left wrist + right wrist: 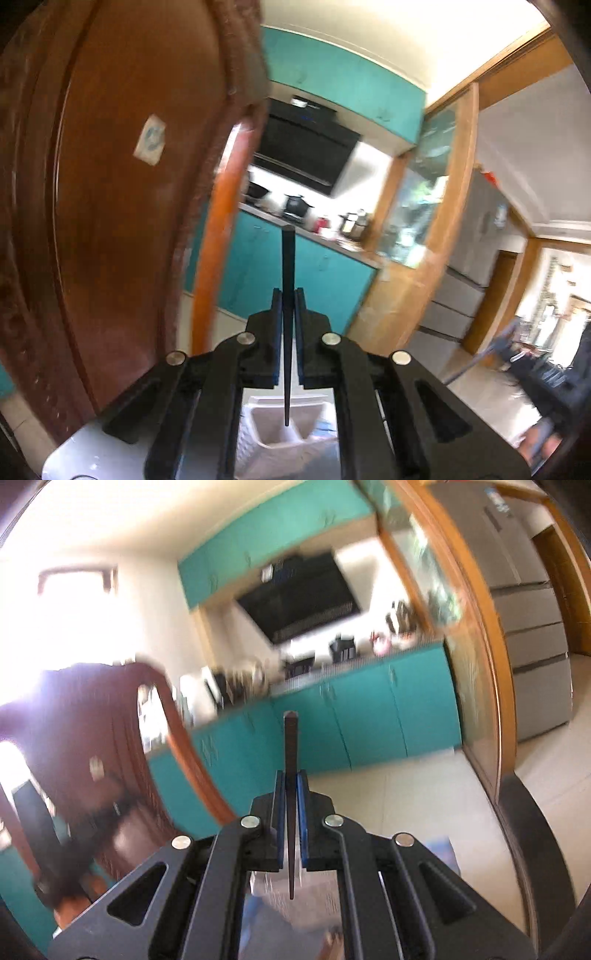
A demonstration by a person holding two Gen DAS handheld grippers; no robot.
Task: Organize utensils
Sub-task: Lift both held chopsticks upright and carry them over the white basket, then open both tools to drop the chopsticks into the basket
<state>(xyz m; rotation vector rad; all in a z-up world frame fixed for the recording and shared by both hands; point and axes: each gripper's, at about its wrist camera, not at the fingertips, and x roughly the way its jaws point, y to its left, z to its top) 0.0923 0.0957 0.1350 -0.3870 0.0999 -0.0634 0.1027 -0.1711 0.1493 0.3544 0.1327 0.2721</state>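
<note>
Left hand-held gripper (288, 295) clamps black chopstick (287, 266) upright between pads; thin tip hangs over white compartmented holder (266, 432) below; wooden door left.

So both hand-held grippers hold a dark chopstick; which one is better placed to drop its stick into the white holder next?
Probably left. The left hand-held gripper holds its chopstick with the lower tip just over the white holder. The right hand-held gripper grips its own chopstick, but no holder shows clearly beneath.

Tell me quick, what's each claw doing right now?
Left gripper: closed on a black chopstick.
Right gripper: closed on a dark chopstick.
</note>
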